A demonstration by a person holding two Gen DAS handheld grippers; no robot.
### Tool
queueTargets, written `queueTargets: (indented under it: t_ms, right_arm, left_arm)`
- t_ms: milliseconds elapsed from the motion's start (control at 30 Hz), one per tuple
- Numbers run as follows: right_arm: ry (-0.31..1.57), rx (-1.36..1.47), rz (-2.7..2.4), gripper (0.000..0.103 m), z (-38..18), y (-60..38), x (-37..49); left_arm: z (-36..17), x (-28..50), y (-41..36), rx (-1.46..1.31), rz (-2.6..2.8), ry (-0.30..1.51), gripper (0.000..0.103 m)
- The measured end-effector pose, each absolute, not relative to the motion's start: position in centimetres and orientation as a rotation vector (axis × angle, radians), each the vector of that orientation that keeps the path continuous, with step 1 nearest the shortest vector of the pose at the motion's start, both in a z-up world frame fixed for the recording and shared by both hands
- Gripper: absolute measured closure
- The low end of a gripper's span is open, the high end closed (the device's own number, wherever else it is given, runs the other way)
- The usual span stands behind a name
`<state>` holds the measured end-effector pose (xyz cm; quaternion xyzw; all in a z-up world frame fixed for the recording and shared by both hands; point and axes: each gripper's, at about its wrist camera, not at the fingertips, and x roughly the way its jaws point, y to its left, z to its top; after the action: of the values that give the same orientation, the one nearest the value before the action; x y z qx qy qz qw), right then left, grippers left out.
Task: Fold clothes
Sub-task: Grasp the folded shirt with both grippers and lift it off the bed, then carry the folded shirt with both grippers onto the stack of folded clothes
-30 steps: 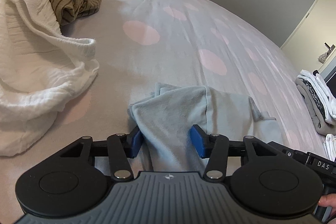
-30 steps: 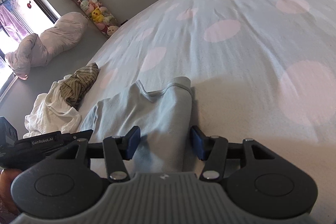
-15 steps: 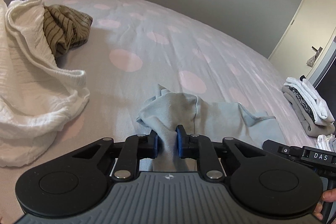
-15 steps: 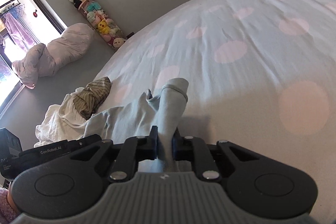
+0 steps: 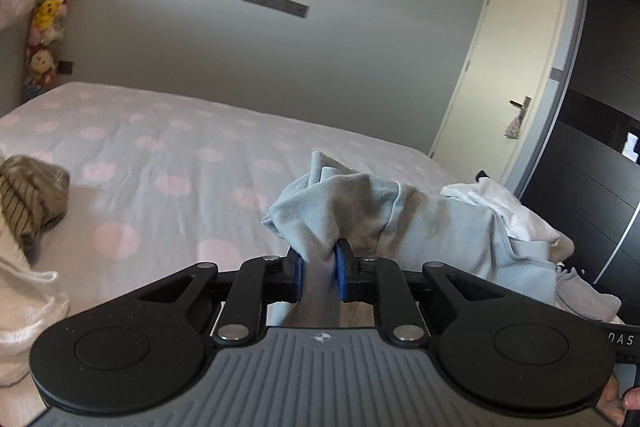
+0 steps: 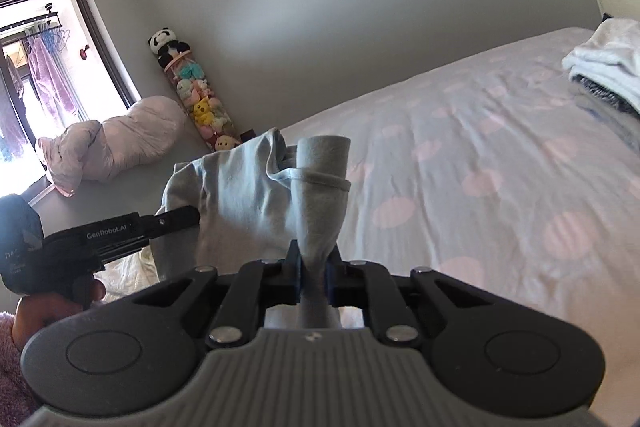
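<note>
Lifted off the bed point(image 5: 168, 163) since the earlier frames, the pale blue garment point(image 5: 352, 211) is being clamped by the left gripper point(image 5: 318, 269) and right gripper point(image 6: 314, 273). Folded clothes point(image 6: 604, 63) are being shown clearly only rightward in the right view; the striped garment point(image 5: 28, 195) leftward in the left.
</note>
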<state>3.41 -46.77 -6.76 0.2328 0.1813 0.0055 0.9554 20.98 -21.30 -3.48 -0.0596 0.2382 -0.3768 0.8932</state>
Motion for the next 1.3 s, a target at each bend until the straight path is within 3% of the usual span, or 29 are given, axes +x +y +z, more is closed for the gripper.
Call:
queueTargets:
  t_ms: [467, 733, 1067, 1300]
  right_arm:
    - [0.195, 0.476, -0.315, 0.092, -1.1, -61.5, -12.3]
    - [0.142, 0.485, -0.494, 0.092, 1.6, -69.6, -16.9]
    - [0.162, 0.590, -0.616, 0.092, 1.2, -78.8, -19.3]
    - [0.220, 0.639, -0.724, 0.092, -1.1, -84.2, -20.0]
  left_arm:
    - [5.3, 13.3, -47.5, 0.098, -1.213, 0.323, 0.090]
    - [8.4, 8.4, -61.6, 0.171, -1.420, 0.229, 0.090]
    - [7.4, 5.1, -73.9, 0.280, -1.569, 0.229, 0.090]
    - [3.2, 4.6, -80.7, 0.351, -1.623, 0.298, 0.090]
